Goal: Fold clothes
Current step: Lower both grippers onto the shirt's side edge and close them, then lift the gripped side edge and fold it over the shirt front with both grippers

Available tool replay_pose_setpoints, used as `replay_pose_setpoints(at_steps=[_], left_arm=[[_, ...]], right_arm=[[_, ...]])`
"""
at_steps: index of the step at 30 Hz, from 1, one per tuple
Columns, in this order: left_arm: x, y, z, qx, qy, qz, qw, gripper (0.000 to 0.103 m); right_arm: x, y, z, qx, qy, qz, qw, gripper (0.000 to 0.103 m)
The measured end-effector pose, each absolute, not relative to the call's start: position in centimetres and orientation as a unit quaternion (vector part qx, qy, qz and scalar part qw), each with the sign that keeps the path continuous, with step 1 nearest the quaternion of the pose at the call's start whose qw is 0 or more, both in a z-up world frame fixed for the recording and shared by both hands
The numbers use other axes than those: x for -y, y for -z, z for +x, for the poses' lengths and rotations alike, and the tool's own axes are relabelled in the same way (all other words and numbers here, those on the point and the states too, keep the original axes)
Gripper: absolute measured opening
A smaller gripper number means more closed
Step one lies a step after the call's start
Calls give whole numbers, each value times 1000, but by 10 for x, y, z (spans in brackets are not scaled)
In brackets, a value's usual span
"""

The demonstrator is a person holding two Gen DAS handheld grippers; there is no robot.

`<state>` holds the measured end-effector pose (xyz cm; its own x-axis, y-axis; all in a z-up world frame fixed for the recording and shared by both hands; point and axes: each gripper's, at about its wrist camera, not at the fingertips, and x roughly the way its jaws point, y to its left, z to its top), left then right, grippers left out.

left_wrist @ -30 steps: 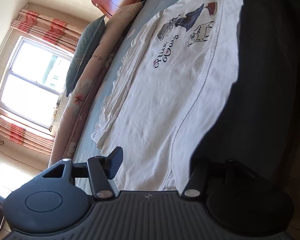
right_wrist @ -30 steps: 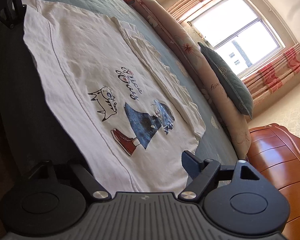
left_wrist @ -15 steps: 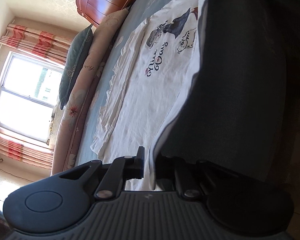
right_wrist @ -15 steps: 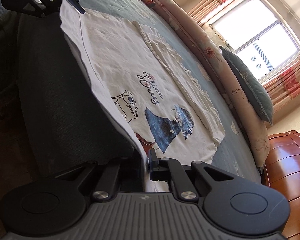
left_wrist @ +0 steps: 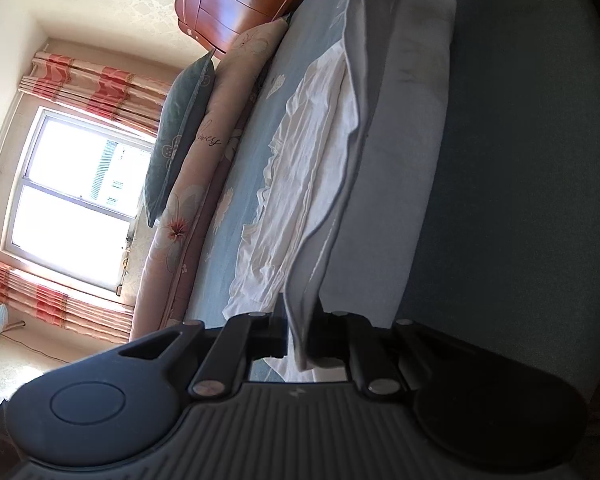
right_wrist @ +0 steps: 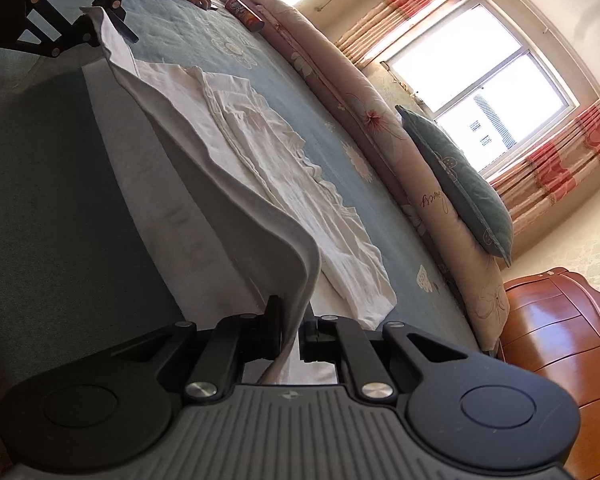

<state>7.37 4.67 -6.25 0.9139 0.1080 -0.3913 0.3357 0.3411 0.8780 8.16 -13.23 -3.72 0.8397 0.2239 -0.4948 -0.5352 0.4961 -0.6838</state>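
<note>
On the blue quilted bed lies a white shirt, its soft cotton creased and its far edge frilled. The near edge is lifted off the bed into a smooth, shaded sheet. The left gripper has its black jaws clamped on one corner of that raised edge; the right gripper pinches the other corner the same way. A long flowered bolster and a grey-green pillow line the far side.
</note>
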Motion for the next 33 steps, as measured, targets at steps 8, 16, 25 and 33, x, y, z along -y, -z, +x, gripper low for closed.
replay_pose_setpoints(at_steps=[8,16,25,33], left_arm=[[-54,45,147,-189,53,558,806,9],[-67,43,222,-195,38,536,821,10],[-78,55,279,-220,41,505,834,11],[-91,64,313,-236,47,489,839,11]], right_arm=[[120,25,156,-153,-198,-449,858,9],[108,25,230,-143,-177,-436,871,9],[102,40,290,-153,-172,-423,876,9],[97,57,330,-166,-174,-415,877,9]])
